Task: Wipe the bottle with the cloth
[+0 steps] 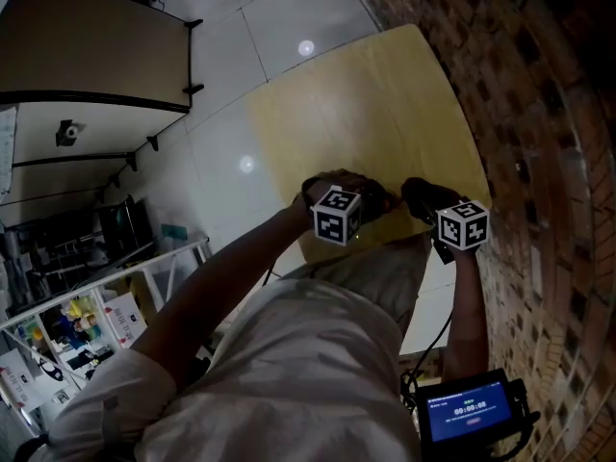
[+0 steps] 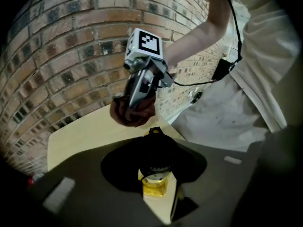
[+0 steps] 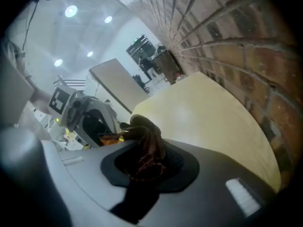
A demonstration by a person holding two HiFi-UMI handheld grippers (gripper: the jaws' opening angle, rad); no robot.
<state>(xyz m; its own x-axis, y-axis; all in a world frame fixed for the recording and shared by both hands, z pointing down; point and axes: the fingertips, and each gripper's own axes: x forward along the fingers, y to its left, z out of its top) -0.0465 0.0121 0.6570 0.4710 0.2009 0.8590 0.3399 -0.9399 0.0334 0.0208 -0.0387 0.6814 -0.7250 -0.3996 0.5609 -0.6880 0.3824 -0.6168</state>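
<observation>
A small bottle (image 2: 154, 182) of yellow liquid lies between the jaws of my left gripper (image 2: 154, 174), which is shut on it. The bottle's dark far end (image 2: 154, 132) points toward the right gripper (image 2: 130, 106). A bunched dark red cloth (image 3: 147, 148) is pinched in my right gripper (image 3: 147, 151), which is shut on it. The cloth (image 2: 132, 111) hangs right at the bottle's far end; contact cannot be told. In the head view both grippers, left (image 1: 358, 200) and right (image 1: 423, 200), meet over the near edge of the yellow table (image 1: 366, 94).
A brick wall (image 1: 539, 114) runs along the table's right side. White tiled floor (image 1: 212, 152) lies to the left, with cluttered shelves (image 1: 77, 325) beyond. A small screen (image 1: 469, 414) on a cable hangs at the person's right hip.
</observation>
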